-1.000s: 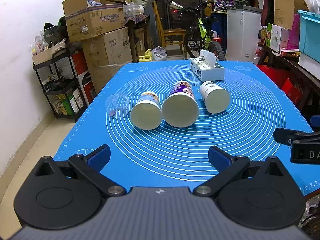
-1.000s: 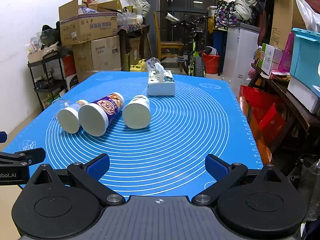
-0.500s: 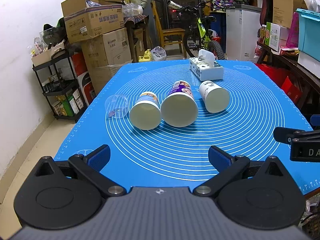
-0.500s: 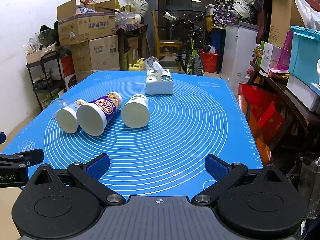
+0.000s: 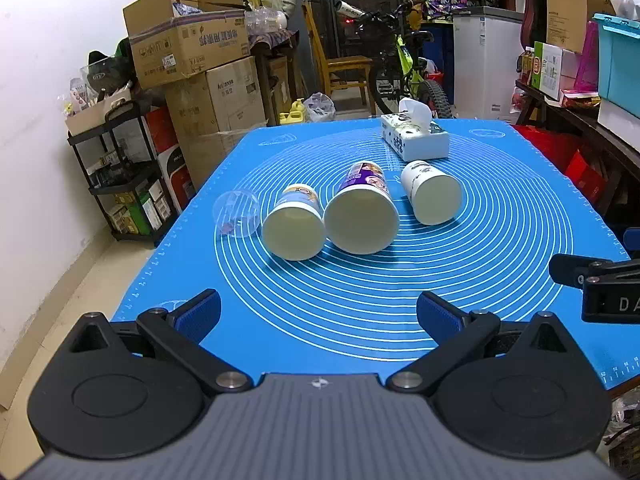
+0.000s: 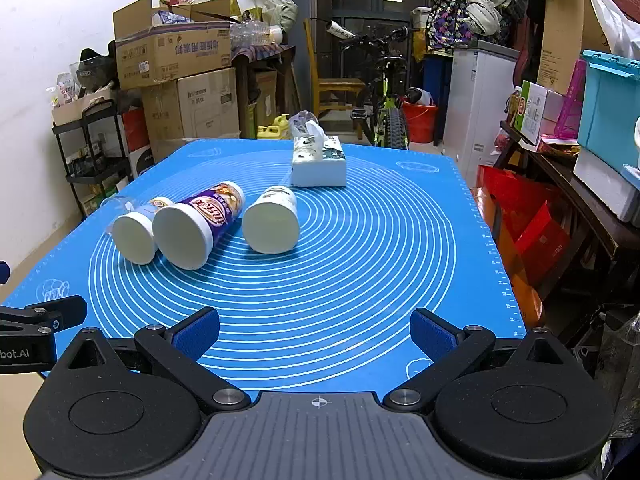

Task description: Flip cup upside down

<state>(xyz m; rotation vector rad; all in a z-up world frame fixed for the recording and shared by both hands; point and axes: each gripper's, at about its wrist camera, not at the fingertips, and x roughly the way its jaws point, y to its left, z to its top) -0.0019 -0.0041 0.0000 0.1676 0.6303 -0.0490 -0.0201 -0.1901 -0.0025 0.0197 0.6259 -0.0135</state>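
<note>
We see the bench covered by a blue silicone mat [image 5: 500, 240] printed with white concentric rings. Toward its far edge sits a white tissue box [image 5: 416, 142] with a tissue sticking up. In front of it four cups lie on their sides in a rough row across the mat, their closed bases turned toward us. The purple paper cup [image 5: 362, 208] is the biggest and lies in the middle, touching the blue-labelled paper cup [image 5: 295, 222] on its left. The white paper cup [image 5: 432, 196] lies just to the right, a small gap apart from the purple one. The clear plastic cup [image 5: 235, 214] lies furthest left, near the mat's edge, just beside the blue-labelled one.

We hold the left gripper [image 5: 318, 312] over the near edge of the mat, its jaws spread wide with nothing between them. The right gripper [image 6: 316, 330] hangs beside it, also at the near edge, jaws likewise spread and empty. Both grippers are well apart from the cups.
</note>
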